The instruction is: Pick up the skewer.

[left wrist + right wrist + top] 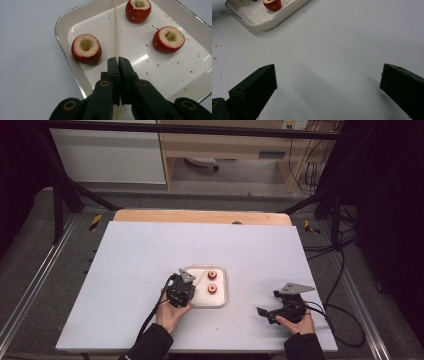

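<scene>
In the left gripper view we see the left hand-held gripper [117,61] with its jaws pressed together on a thin wooden skewer [115,30], which runs straight up from between the jaw tips and out over the white tray [65,47]. We take the tray as our landmark. Inside it lie three cored red fruits, each with a pale cut top and a hollow centre: one fruit [86,48] just left of the skewer near the tray's left wall, a second fruit [138,10] just right of the skewer towards the far end, and a third fruit [169,39] further right. The skewer passes between the first and second fruits; we cannot tell whether it touches the tray floor. Small red crumbs are scattered over the tray floor. In the high view we see the left hand-held gripper [181,289] at the tray's left edge, held by the person's left hand [172,314]. The right hand-held gripper [266,312] sits well to the right of the tray, above the white worktop [135,260], held by the right hand [296,321]. In the right gripper view its jaws stand wide apart with nothing between them, and a corner of the tray lies far off at the upper left.
</scene>
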Demonstrator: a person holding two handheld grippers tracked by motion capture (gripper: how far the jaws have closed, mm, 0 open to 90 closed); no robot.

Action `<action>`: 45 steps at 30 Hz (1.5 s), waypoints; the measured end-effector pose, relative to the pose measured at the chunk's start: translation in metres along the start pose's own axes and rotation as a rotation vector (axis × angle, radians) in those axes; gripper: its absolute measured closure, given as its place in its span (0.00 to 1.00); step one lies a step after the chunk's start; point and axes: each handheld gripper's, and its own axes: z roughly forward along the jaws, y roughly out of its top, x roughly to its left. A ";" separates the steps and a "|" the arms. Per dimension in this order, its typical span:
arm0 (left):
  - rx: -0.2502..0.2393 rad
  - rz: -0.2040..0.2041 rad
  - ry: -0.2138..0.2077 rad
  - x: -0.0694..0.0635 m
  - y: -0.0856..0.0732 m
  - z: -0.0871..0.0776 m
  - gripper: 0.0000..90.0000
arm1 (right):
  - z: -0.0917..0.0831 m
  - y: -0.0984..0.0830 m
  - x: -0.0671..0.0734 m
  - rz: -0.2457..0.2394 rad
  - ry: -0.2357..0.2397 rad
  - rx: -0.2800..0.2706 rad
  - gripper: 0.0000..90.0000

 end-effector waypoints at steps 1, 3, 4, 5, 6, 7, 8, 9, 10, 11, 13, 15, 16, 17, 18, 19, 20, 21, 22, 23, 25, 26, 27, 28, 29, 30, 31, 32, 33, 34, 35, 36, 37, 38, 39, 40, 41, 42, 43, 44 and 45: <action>0.000 0.000 0.000 0.000 0.000 0.000 0.98 | 0.000 0.000 0.000 0.000 -0.001 0.000 0.02; -0.010 -0.005 -0.005 0.002 0.000 -0.002 0.98 | 0.000 0.000 0.000 -0.001 -0.001 0.000 0.02; -0.021 -0.009 -0.016 0.004 0.000 -0.006 0.98 | 0.000 0.000 0.000 0.000 -0.001 0.000 0.02; -0.028 -0.010 -0.021 0.005 0.000 -0.008 0.99 | 0.000 0.000 0.000 -0.001 -0.001 0.000 0.02; -0.035 -0.010 -0.028 0.006 0.000 -0.010 0.98 | 0.000 0.000 0.000 -0.004 -0.003 -0.002 0.02; -0.038 -0.005 -0.034 0.007 0.000 -0.012 0.98 | 0.000 0.001 0.001 -0.001 -0.002 -0.001 0.02; -0.041 -0.002 -0.045 0.009 0.000 -0.014 0.98 | 0.000 0.001 0.001 -0.008 -0.004 -0.003 0.01; -0.041 0.002 -0.054 0.010 0.000 -0.017 0.98 | 0.000 0.001 0.001 -0.016 -0.004 -0.005 0.01; -0.044 0.008 -0.062 0.011 0.001 -0.019 0.98 | 0.000 0.002 0.002 -0.015 -0.003 0.000 0.01; -0.043 0.016 -0.069 0.013 0.001 -0.021 0.98 | 0.000 0.003 0.002 -0.025 -0.007 0.000 0.01; -0.050 0.034 -0.086 0.015 0.001 -0.025 0.99 | 0.000 0.004 0.005 -0.029 -0.007 0.005 0.01; -0.050 0.055 -0.107 0.016 0.001 -0.028 0.98 | 0.000 0.006 0.007 -0.045 -0.013 0.004 0.01; -0.048 0.063 -0.119 0.017 0.000 -0.030 0.98 | 0.000 0.007 0.008 -0.054 -0.016 0.001 0.01; -0.050 0.073 -0.125 0.018 0.000 -0.031 0.98 | 0.001 0.009 0.009 -0.058 -0.022 0.000 0.01; -0.049 0.082 -0.132 0.019 0.000 -0.033 0.98 | 0.001 0.010 0.011 -0.065 -0.025 0.002 0.01; -0.049 0.082 -0.132 0.019 0.000 -0.033 0.98 | 0.002 0.012 0.013 -0.077 -0.029 0.006 0.01; -0.046 0.104 -0.147 0.021 -0.001 -0.036 0.98 | 0.002 0.013 0.015 -0.089 -0.032 0.013 0.01; -0.042 0.115 -0.154 0.021 -0.001 -0.038 0.98 | 0.003 0.015 0.017 -0.099 -0.032 0.017 0.01; -0.044 0.124 -0.163 0.022 -0.001 -0.039 0.98 | 0.004 0.016 0.019 -0.113 -0.038 0.020 0.01; -0.044 0.124 -0.163 0.022 -0.001 -0.039 0.98 | 0.004 0.018 0.021 -0.131 -0.045 0.028 0.01; -0.036 0.158 -0.178 0.022 0.000 -0.043 0.98 | 0.006 0.021 0.026 -0.161 -0.052 0.040 0.01; -0.034 0.169 -0.185 0.022 0.001 -0.044 0.98 | 0.007 0.023 0.028 -0.176 -0.055 0.044 0.01; -0.035 0.178 -0.189 0.022 0.001 -0.046 0.98 | 0.008 0.025 0.031 -0.189 -0.056 0.049 0.01; -0.035 0.178 -0.189 0.022 0.001 -0.046 0.98 | 0.008 0.026 0.033 -0.208 -0.059 0.050 0.02; -0.033 0.195 -0.202 0.021 0.002 -0.047 0.98 | 0.009 0.028 0.035 -0.219 -0.060 0.053 0.02; -0.029 0.203 -0.207 0.020 0.002 -0.048 0.98 | 0.009 0.029 0.037 -0.231 -0.064 0.056 0.02; -0.027 0.212 -0.208 0.019 0.002 -0.048 0.98 | 0.010 0.031 0.039 -0.241 -0.067 0.058 0.02; -0.022 0.219 -0.214 0.019 0.003 -0.048 0.98 | 0.010 0.033 0.041 -0.254 -0.068 0.057 0.02; -0.022 0.219 -0.214 0.019 0.003 -0.048 0.98 | 0.011 0.035 0.044 -0.263 -0.067 0.056 0.03; -0.019 0.229 -0.223 0.016 0.004 -0.048 0.98 | 0.011 0.037 0.046 -0.279 -0.070 0.055 0.03; -0.016 0.234 -0.227 0.015 0.004 -0.048 0.98 | 0.012 0.038 0.049 -0.292 -0.072 0.058 0.03; -0.016 0.234 -0.227 0.015 0.004 -0.048 0.98 | 0.012 0.040 0.051 -0.309 -0.075 0.057 0.04; -0.011 0.241 -0.233 0.014 0.005 -0.048 0.98 | 0.012 0.040 0.051 -0.309 -0.075 0.057 0.04; -0.009 0.247 -0.239 0.012 0.006 -0.048 0.98 | 0.013 0.042 0.056 -0.346 -0.083 0.067 0.05; -0.002 0.257 -0.241 0.011 0.007 -0.048 0.98 | 0.013 0.043 0.058 -0.359 -0.084 0.071 0.05; 0.003 0.262 -0.250 0.007 0.009 -0.047 0.98 | 0.014 0.045 0.060 -0.377 -0.088 0.073 0.06; 0.003 0.262 -0.250 0.007 0.009 -0.047 0.98 | 0.014 0.045 0.062 -0.394 -0.089 0.069 0.07; 0.011 0.282 -0.257 0.003 0.011 -0.046 0.98 | 0.014 0.046 0.064 -0.408 -0.093 0.071 0.08; 0.013 0.289 -0.262 0.000 0.012 -0.045 0.98 | 0.014 0.047 0.066 -0.424 -0.097 0.070 0.08; 0.017 0.296 -0.266 -0.003 0.013 -0.045 0.98 | 0.014 0.048 0.068 -0.438 -0.100 0.073 0.09; 0.019 0.306 -0.269 -0.005 0.014 -0.044 0.98 | 0.015 0.049 0.069 -0.456 -0.104 0.076 0.09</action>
